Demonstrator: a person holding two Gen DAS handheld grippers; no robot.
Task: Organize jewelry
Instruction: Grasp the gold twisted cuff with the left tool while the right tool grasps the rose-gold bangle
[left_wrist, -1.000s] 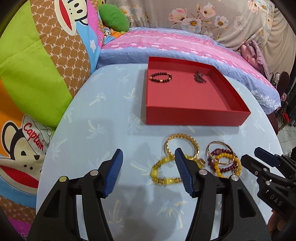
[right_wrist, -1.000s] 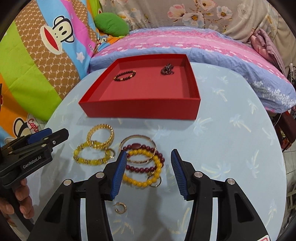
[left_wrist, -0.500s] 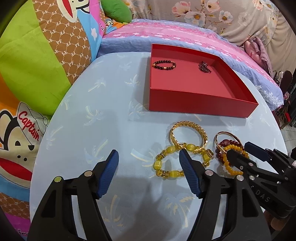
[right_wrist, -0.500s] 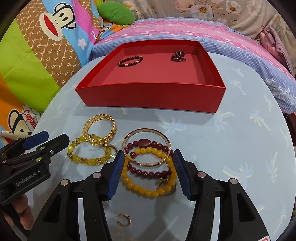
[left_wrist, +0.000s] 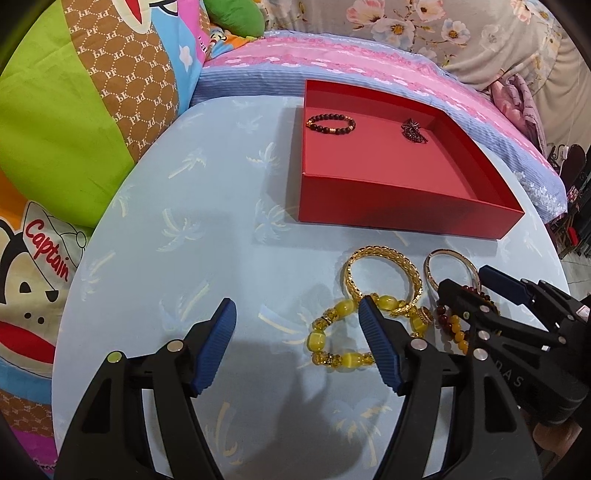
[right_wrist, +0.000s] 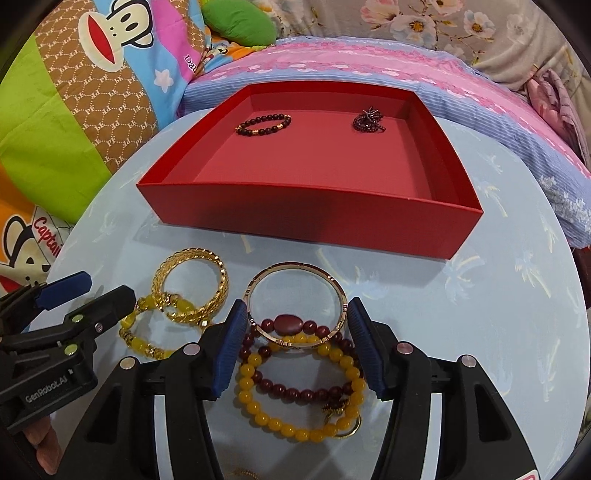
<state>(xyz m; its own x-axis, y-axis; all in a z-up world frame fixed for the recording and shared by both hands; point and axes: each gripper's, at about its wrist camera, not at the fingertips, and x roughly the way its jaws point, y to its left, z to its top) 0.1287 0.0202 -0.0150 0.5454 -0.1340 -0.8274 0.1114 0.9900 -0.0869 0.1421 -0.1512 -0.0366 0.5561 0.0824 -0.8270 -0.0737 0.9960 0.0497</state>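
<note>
Maroon bead bracelet (right_wrist: 295, 384) between opening right tool (right_wrist: 295, 345) tips

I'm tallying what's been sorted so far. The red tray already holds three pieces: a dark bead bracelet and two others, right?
Not quite. The red tray holds two pieces: the dark bead bracelet and one small dark tangled piece. The right wrist view shows the rest of its floor bare.

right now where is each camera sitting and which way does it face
Left wrist: on the left gripper, looking down over its open fingers at the table and yellow stone bracelet; right gripper at its right edge.
Right wrist: on the right gripper, jaws opening around the stacked bead bracelets; left gripper and a hand at its left.
Shared: red tray, gold chain bangle.
</note>
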